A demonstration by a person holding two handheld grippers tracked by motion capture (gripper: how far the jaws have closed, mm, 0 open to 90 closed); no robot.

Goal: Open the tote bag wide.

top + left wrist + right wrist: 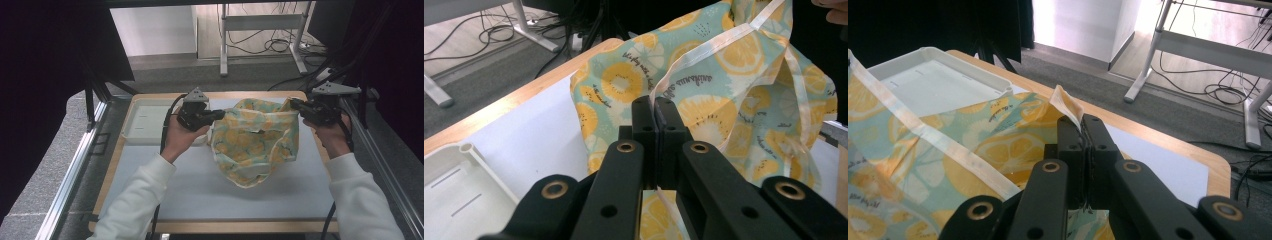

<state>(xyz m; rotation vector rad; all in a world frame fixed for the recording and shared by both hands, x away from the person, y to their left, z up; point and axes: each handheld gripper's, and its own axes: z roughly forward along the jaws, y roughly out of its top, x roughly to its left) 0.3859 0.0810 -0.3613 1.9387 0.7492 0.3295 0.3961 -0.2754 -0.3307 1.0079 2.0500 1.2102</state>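
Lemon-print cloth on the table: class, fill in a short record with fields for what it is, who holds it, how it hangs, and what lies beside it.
Item: lemon-print cloth, pale trim
Left gripper: shut on the trimmed edge
Right gripper: shut on a cloth corner
Pose: lifted between both grippers, lower part sagging to the table
Nearby: white tray, at the far left of the table

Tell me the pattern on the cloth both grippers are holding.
The cloth is pale teal with yellow lemon slices and a cream hem, clearest in the left gripper view.

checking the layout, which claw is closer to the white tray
Left. The left claw is just beside the white tray, gripping the lemon-print cloth at its near edge. The right claw holds the cloth's far side, well away from the tray.
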